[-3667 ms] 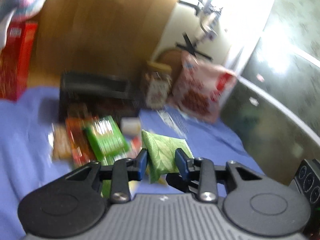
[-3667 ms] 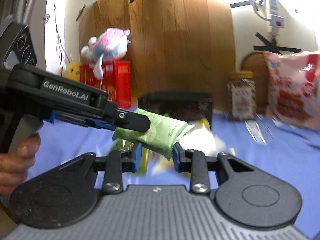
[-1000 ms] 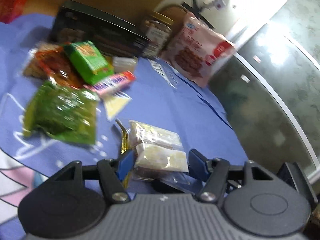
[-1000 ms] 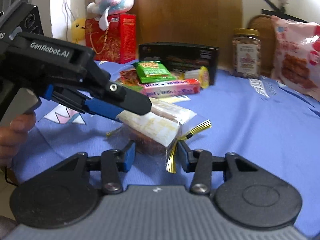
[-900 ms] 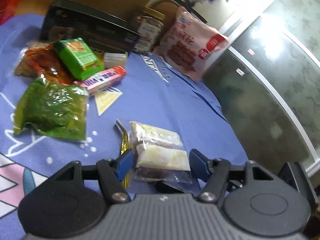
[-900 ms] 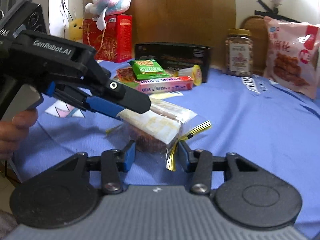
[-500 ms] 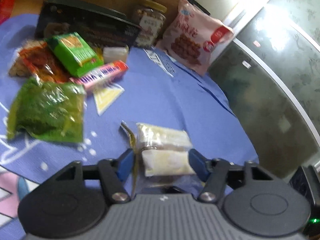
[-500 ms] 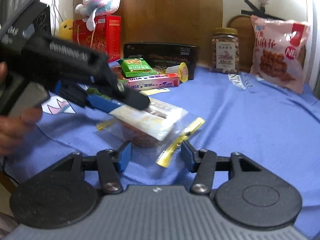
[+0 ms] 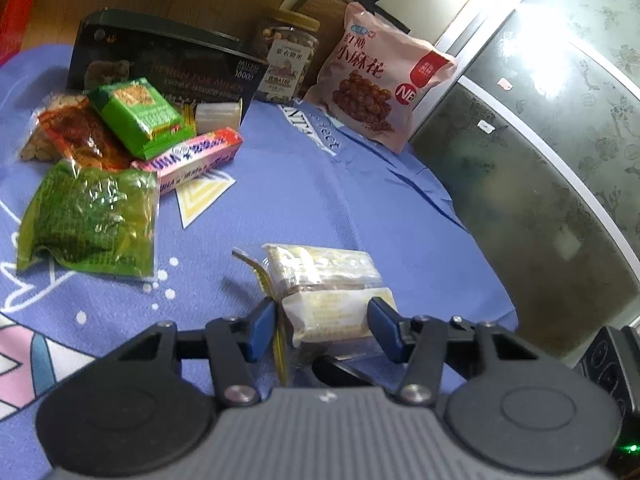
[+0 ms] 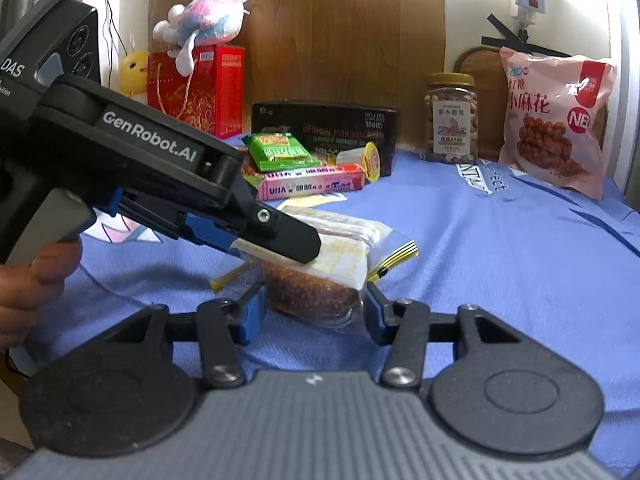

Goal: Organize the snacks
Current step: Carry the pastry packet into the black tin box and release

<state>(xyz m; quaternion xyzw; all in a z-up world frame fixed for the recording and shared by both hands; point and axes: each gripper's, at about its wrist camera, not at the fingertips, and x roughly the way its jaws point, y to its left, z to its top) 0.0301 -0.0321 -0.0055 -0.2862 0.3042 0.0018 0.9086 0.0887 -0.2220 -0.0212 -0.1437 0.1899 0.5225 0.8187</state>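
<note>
Closing on the clear snack packet (image 9: 320,272): left claw (image 9: 322,320), blue pads at both sides of the packet and apparently pressing on it. The right wrist view shows its upper finger lying across the packet's white label. A person's hand (image 10: 32,280) holds the left claw's handle.

Right claw (image 10: 312,308): jaws also closing, the same packet between them. The right pad is at the packet's edge and a narrow gap shows at the left pad; not gripping as far as can be seen.

Packet position: near edge of the worktop (image 9: 360,184), on or just above the blue cloth; cannot tell which. Yellow seal strip sticks out to the side.

Farther out, to the left in the left wrist view: dark green bag (image 9: 88,220) lying flat, apart from the packet. Behind it a cluster, items touching: pink bar (image 9: 196,156), bright green pack (image 9: 136,116), red pack (image 9: 80,136), small jelly cup (image 9: 218,114).

Back row: black box (image 9: 160,64), nut jar (image 9: 288,64) upright just beside it, pink bag (image 9: 376,80) standing against the wall. Far left, right wrist view: red box (image 10: 200,88) with a plush toy (image 10: 208,20) on top.
</note>
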